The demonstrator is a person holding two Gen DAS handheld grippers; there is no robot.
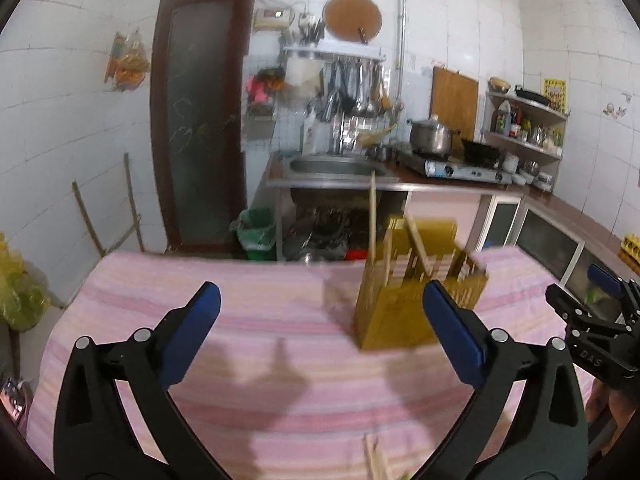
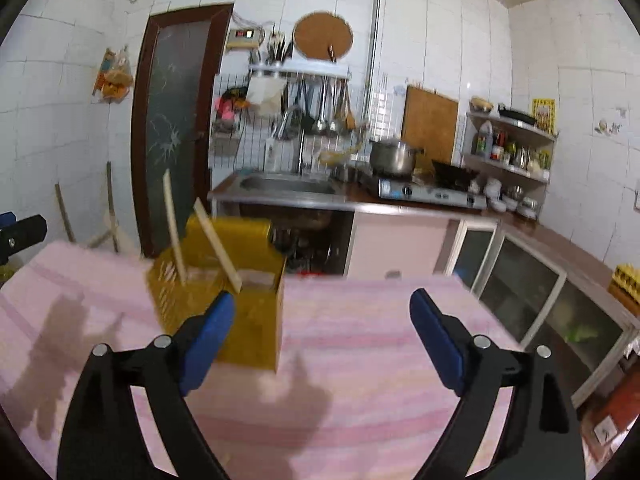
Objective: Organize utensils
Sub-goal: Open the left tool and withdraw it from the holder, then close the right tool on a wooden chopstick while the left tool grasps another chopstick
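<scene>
Two chopsticks [image 2: 200, 240] are seen in the yellow holder [image 2: 244, 320]; more [image 1: 374, 460] lie nearer (light, stiff, best pinched mid-shaft). Left gripper [image 1: 320, 334] and right gripper [image 2: 322, 340] are held wide, empty.

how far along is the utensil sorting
Done: two chopsticks stand in the yellow holder on the pink cloth. In hand: nothing; the left claw and right claw are both open and empty. Left: more chopsticks lie at the cloth's near edge.
</scene>
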